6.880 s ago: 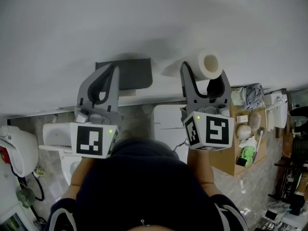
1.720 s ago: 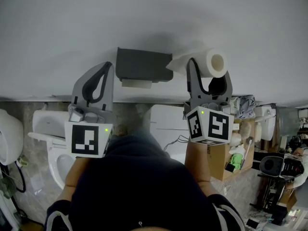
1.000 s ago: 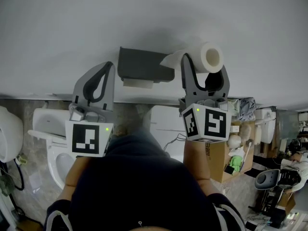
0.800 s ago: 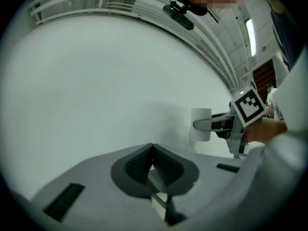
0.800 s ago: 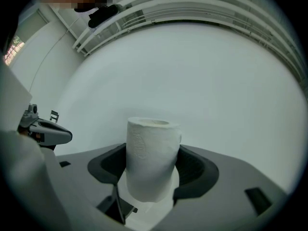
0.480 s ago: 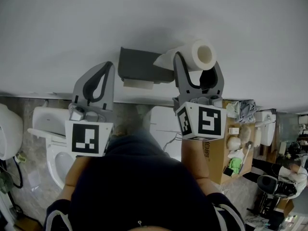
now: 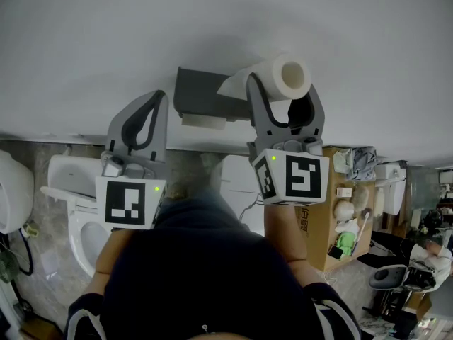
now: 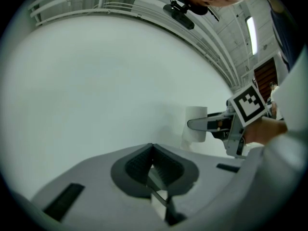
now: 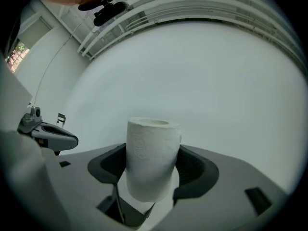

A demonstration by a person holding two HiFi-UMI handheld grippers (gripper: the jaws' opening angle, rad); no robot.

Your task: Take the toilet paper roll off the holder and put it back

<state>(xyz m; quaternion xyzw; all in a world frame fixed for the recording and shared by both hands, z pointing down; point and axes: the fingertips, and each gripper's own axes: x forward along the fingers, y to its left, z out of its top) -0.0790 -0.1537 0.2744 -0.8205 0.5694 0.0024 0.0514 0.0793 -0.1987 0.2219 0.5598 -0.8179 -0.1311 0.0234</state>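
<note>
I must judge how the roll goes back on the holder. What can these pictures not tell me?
Holder underside: head view shows it only from above; the roll and right gripper cover its right end.
Holder: absent from both gripper views.
Roll's lower end: right gripper view, sunk between the jaws.
Whether the loose sheet touches the holder: head view, they overlap.

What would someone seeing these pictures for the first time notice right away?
Most likely the white toilet paper roll, clamped in the right gripper in front of the pale wall, with a loose sheet trailing left toward the dark grey holder. Next comes the left gripper, shut and empty, just left of the holder, with a white toilet below it.
</note>
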